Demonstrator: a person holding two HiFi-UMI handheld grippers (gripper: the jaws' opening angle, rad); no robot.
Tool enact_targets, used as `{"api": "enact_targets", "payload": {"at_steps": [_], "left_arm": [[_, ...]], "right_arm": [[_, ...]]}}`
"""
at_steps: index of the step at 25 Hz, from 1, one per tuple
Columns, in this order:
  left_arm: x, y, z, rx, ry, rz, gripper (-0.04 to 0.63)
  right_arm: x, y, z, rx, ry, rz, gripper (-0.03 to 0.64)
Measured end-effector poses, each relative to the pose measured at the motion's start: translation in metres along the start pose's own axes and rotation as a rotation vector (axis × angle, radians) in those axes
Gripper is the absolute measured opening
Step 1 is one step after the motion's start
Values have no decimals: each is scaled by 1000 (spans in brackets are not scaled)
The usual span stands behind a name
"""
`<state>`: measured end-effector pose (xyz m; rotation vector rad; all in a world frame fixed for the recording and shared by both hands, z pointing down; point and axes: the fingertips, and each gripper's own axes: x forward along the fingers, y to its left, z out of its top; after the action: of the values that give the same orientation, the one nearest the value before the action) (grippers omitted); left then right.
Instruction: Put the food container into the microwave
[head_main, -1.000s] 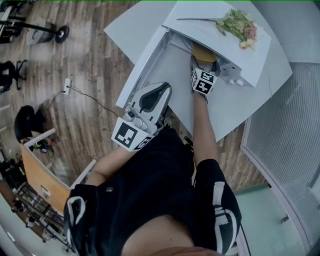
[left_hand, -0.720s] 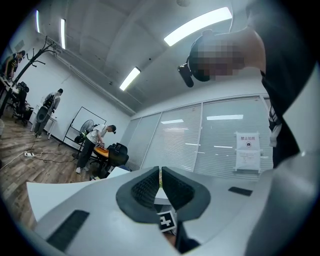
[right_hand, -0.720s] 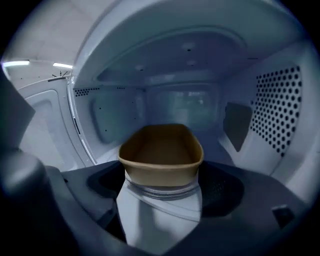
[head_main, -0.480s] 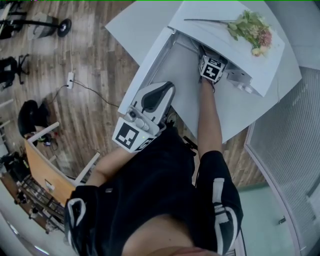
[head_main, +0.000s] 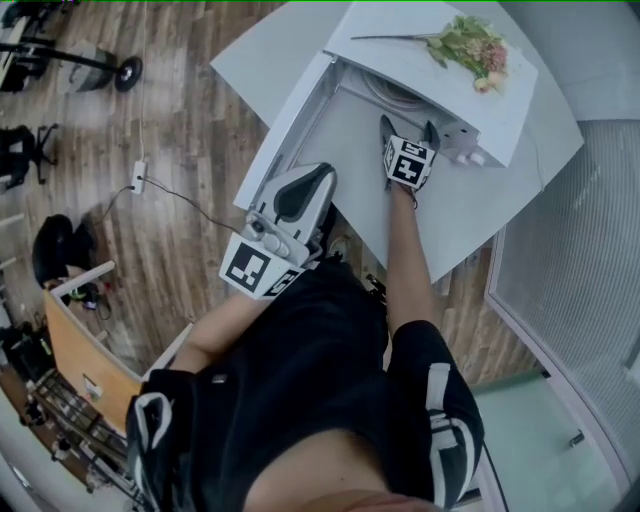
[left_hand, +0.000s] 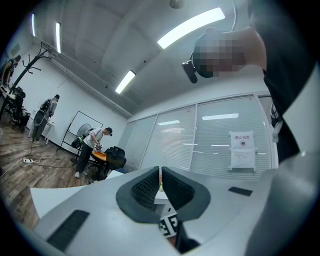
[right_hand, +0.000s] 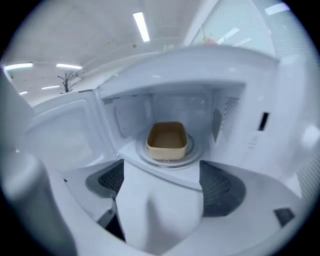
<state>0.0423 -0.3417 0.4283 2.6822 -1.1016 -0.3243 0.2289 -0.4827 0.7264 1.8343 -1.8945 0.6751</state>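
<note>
The food container (right_hand: 167, 140) stands inside the microwave (right_hand: 227, 75), on the round turntable (right_hand: 192, 156), at 12 o'clock from the right gripper (right_hand: 162, 181). This gripper's jaws are wide apart and nothing is between them. In the head view it hangs just before the mouth of the microwave, over the white table (head_main: 480, 220). The left gripper (left_hand: 160, 187) is held close to the person's body, its jaws pressed together on nothing, and it points away from the work.

The door (right_hand: 65, 130) is swung open at 9 o'clock of the cavity. So the placing seems done, and closing the door is probably what remains.

The container looks about centred on the turntable, but the wide lens bends the picture, so I am not sure. If it sits off centre, a corner may rub the wall when the plate turns. A forward move of the open jaws may push it. A hard slam may shake the flowers (head_main: 470, 45) lying on top.
</note>
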Motion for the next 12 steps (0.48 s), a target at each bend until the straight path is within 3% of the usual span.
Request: {"api": "enact_targets", "payload": {"at_steps": [3, 6, 12], "left_arm": [[-31, -35, 6, 13, -14, -5, 35], [-65, -71, 4, 24, -14, -12, 35], [-122, -116, -3, 39, 5, -4, 35]], "right_arm": [[-93, 14, -3, 41, -62, 56, 475], [-191, 26, 0, 61, -160, 103, 341], [-342, 45, 3, 57, -307, 178, 169]]}}
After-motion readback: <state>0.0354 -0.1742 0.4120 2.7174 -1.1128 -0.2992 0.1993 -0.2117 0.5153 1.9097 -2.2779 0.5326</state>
